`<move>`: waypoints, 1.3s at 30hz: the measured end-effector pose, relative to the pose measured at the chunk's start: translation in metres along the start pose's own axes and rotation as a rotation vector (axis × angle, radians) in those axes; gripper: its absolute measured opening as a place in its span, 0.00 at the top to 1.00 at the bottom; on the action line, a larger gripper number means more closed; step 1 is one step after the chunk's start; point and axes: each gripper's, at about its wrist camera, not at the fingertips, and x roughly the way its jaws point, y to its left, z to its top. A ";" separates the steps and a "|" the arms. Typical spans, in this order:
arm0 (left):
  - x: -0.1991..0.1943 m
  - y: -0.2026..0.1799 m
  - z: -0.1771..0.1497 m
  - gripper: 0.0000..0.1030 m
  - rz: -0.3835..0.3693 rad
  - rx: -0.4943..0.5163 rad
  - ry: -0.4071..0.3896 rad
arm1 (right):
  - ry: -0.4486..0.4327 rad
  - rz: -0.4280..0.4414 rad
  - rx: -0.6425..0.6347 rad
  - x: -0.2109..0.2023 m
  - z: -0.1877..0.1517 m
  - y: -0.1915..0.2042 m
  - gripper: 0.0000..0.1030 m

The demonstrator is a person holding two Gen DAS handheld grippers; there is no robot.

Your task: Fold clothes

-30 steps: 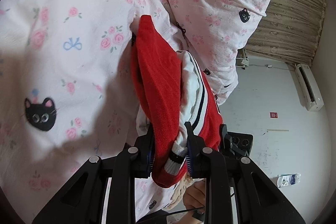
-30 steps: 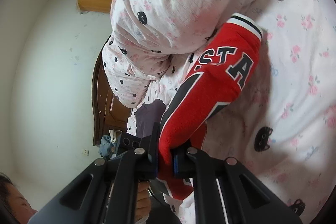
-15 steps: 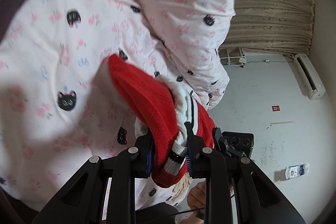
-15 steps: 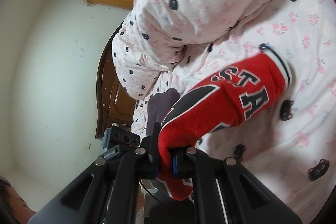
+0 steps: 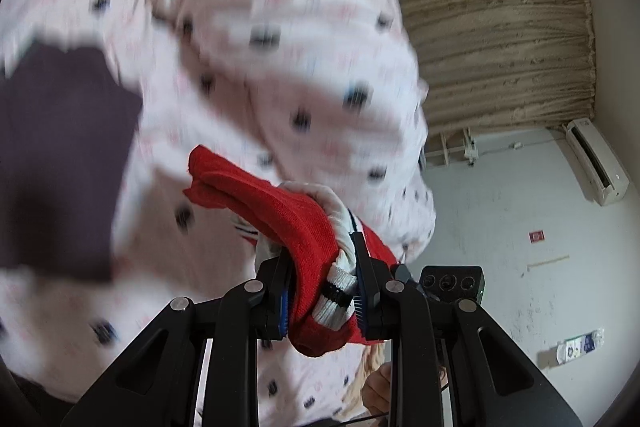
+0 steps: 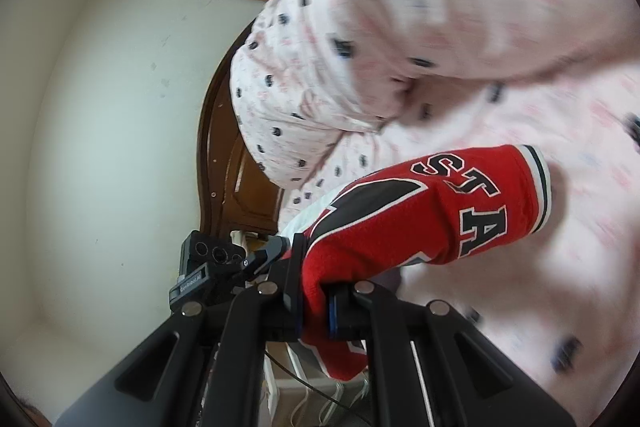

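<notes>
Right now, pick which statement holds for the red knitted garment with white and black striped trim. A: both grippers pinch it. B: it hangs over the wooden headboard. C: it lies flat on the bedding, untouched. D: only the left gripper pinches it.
A: the left gripper is clamped on the red knitted garment at its striped cuff, and the right gripper is clamped on its red fabric too.

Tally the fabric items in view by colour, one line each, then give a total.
Red, with white and black trim: 1, the red garment gripped by both the left gripper and the right gripper.
Pink with a dark print: 1, the bedding.
Dark purple-grey: 1, a cloth lying on the bedding.
Beige: 1, the curtain.
Total: 4
</notes>
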 end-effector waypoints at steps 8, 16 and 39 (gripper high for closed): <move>-0.085 0.009 0.080 0.80 0.049 0.060 -0.173 | 0.042 0.085 -0.098 0.110 0.051 0.066 0.92; -0.120 0.108 0.073 0.80 0.131 -0.055 -0.237 | 0.206 0.050 -0.147 0.221 0.026 0.059 0.92; -0.106 0.213 -0.059 0.71 0.211 -0.143 -0.164 | 0.404 -0.311 -0.289 0.236 -0.085 -0.020 0.82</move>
